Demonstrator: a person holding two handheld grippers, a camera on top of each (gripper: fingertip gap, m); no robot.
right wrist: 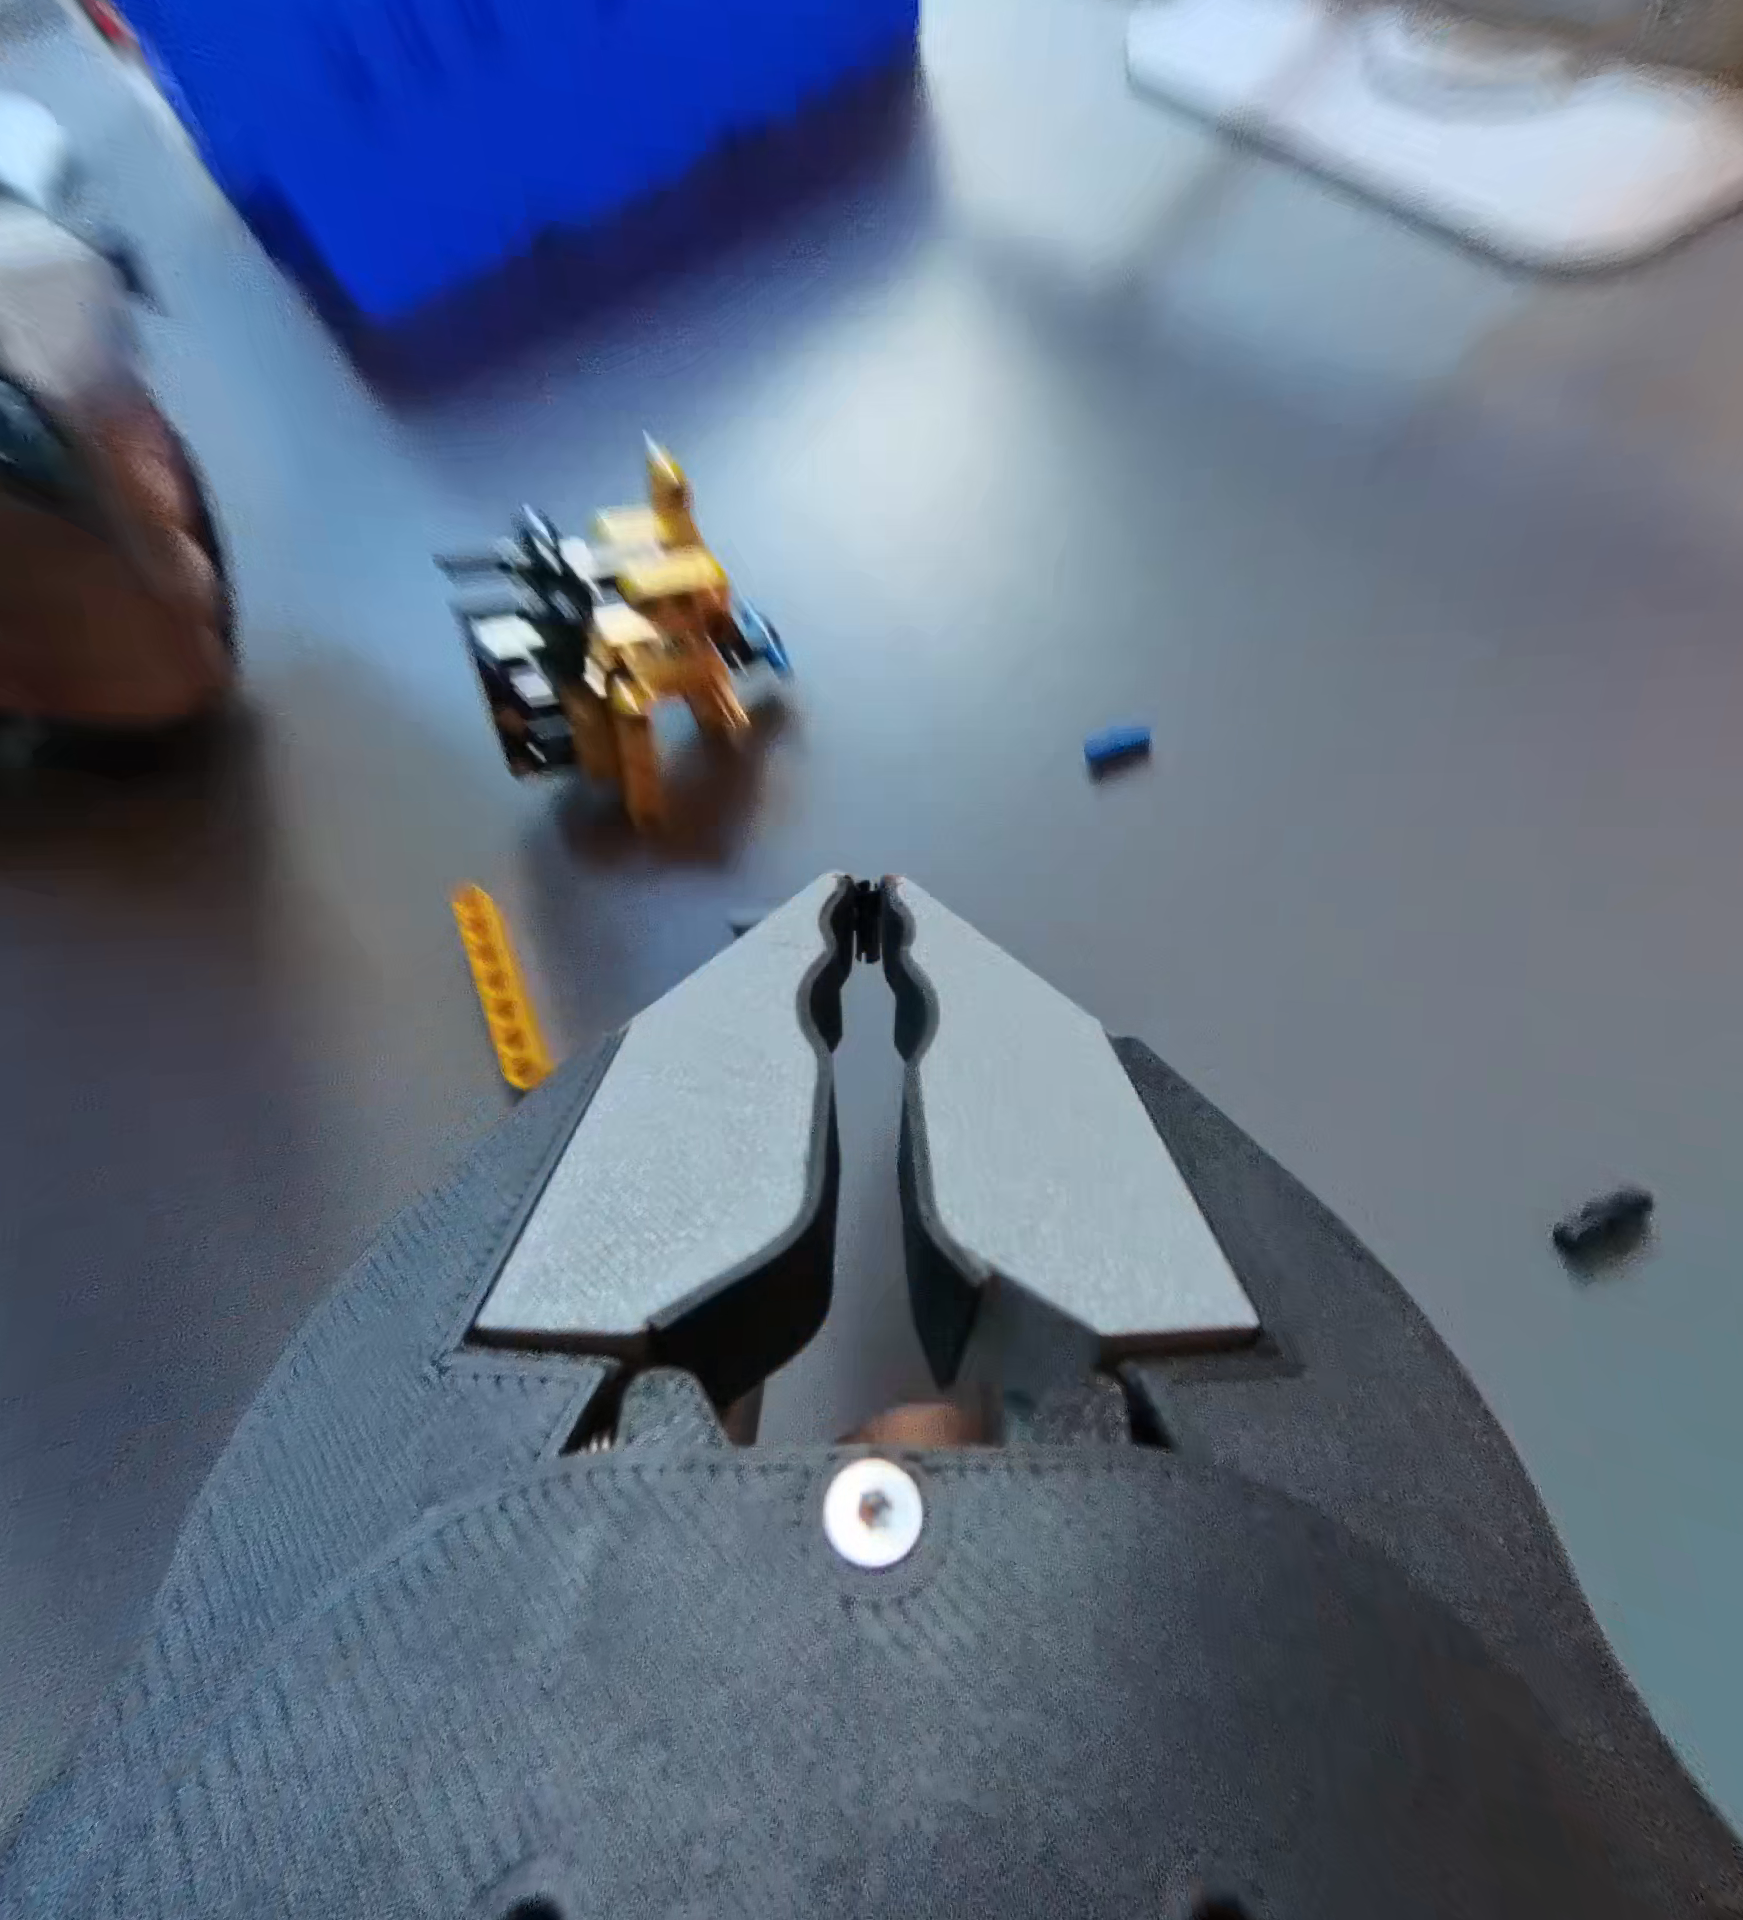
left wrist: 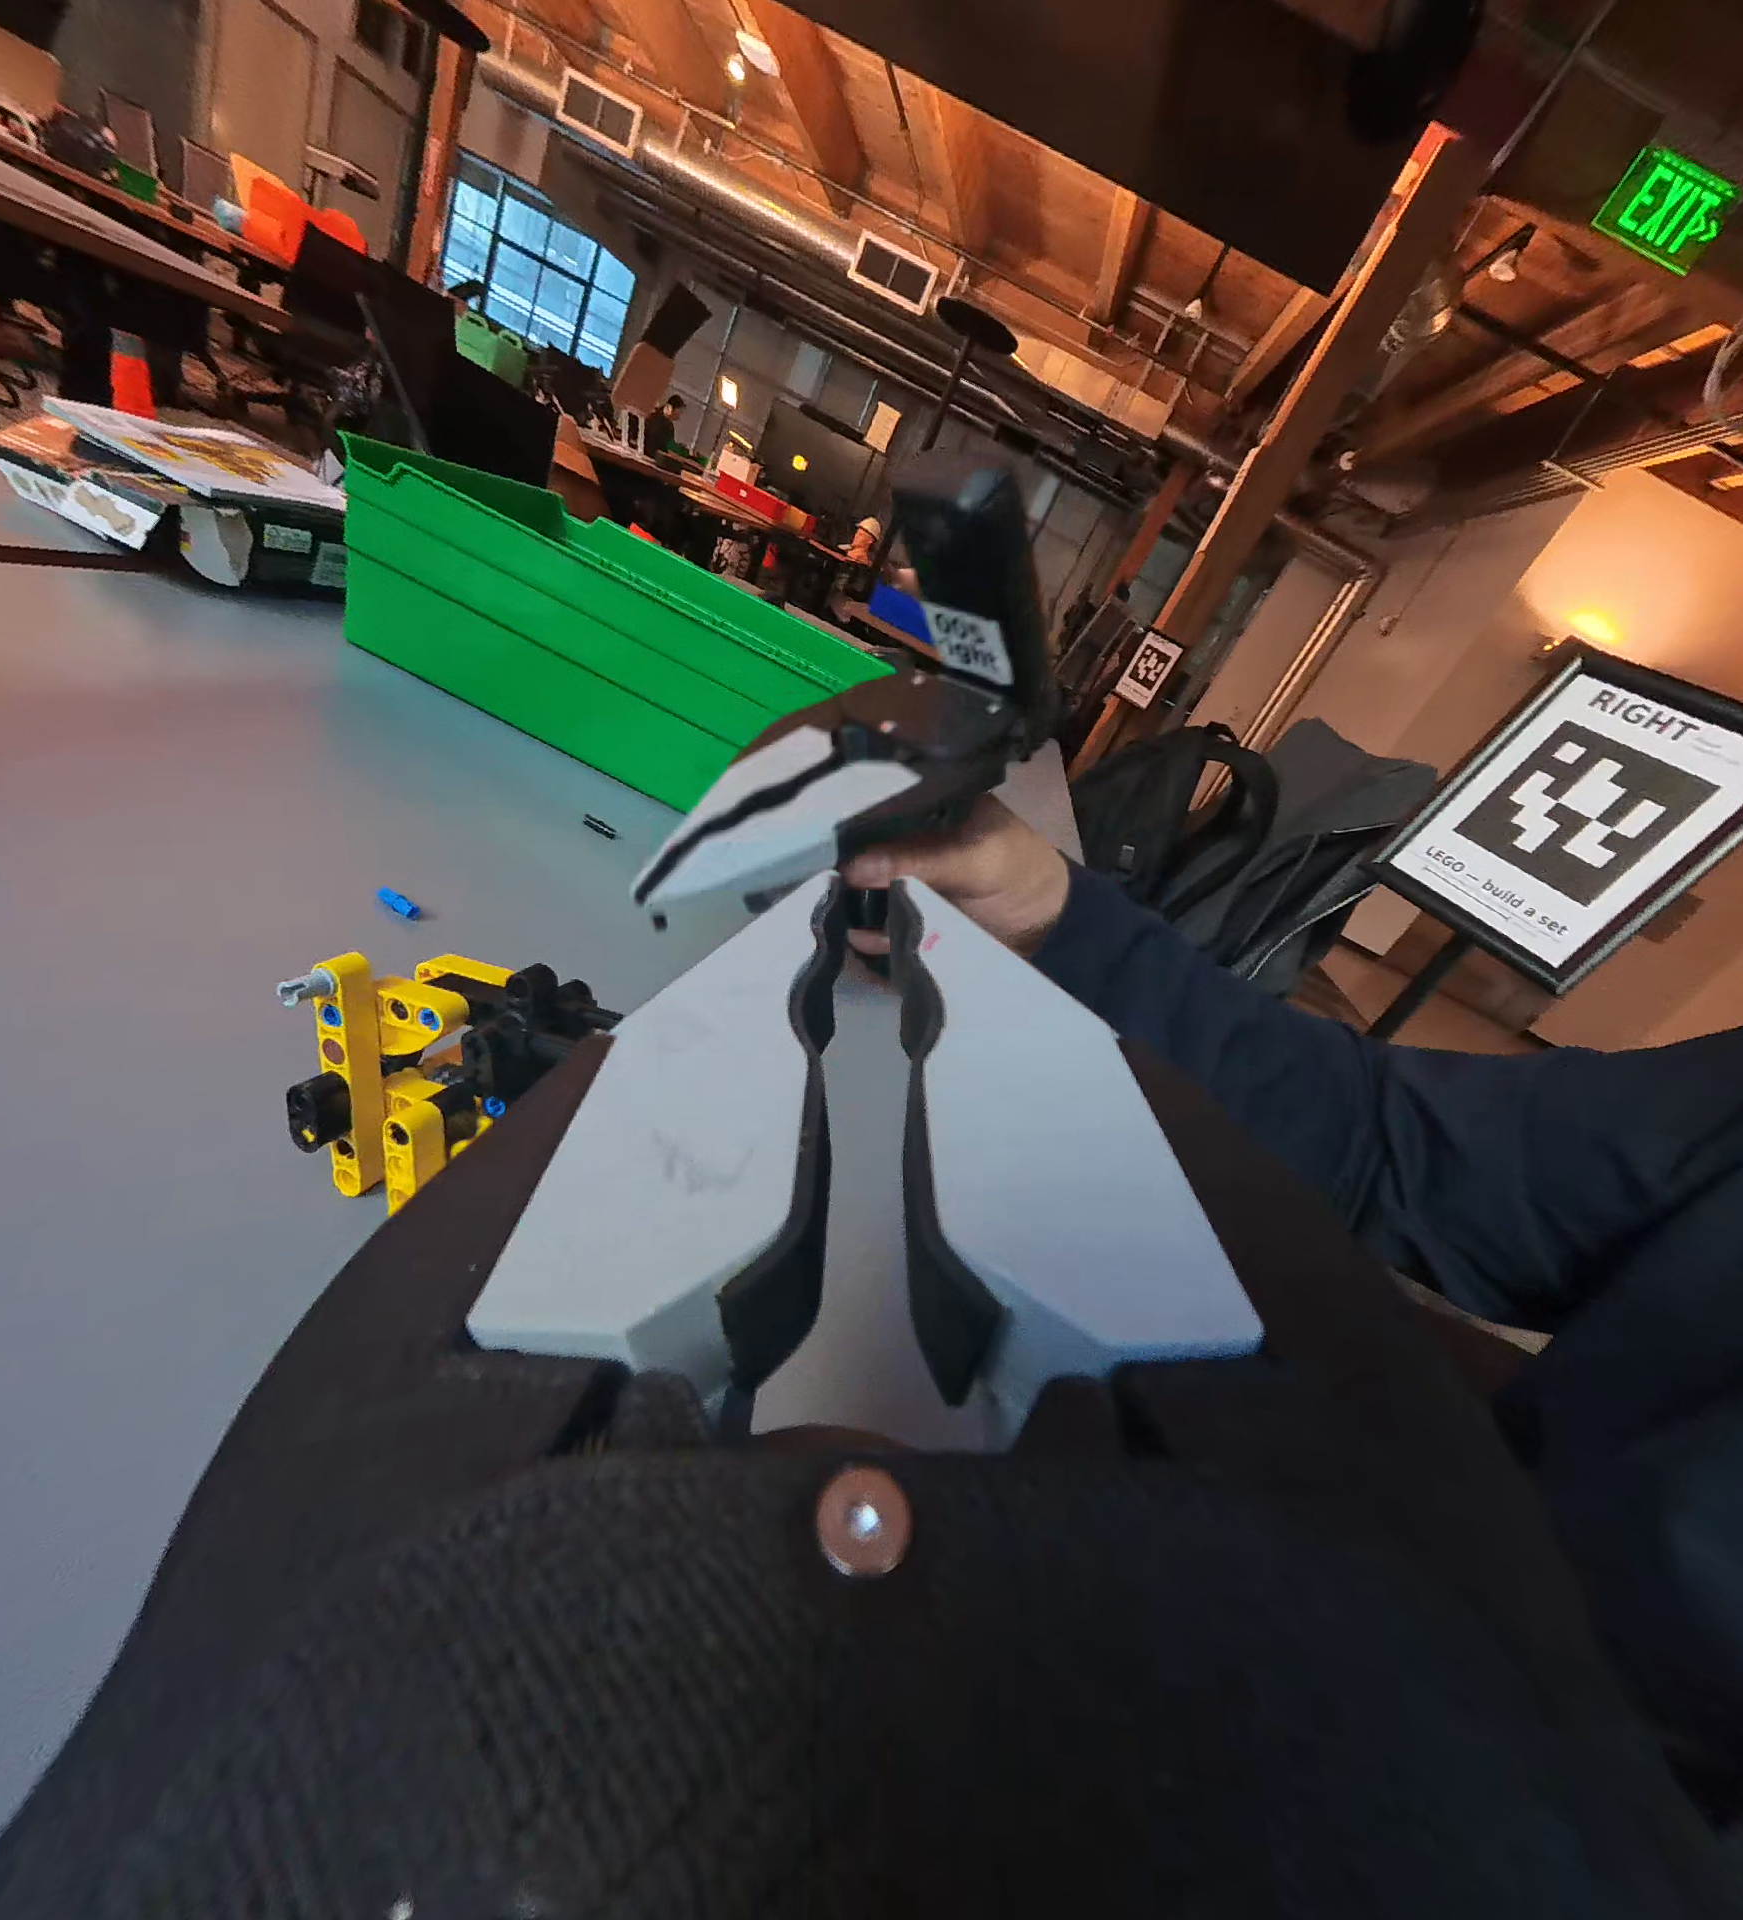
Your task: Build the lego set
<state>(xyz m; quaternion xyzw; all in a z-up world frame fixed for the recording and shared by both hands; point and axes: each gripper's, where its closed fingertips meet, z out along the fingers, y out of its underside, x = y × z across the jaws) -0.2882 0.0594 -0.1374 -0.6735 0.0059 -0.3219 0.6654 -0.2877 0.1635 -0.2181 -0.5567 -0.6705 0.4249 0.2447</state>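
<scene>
The left gripper [left wrist: 865, 914] is hiding part of the yellow lego model [left wrist: 399, 1070]; motion is blurring the blue box [right wrist: 534, 156].

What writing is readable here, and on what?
Writing not copied; bearers only.
Green lit ceiling sign: legible.
Framed white floor sign, black square marker: legible.
White sticker on right gripper: legible.
Printed cardboard box: too small.
Right wrist view: none.
</scene>
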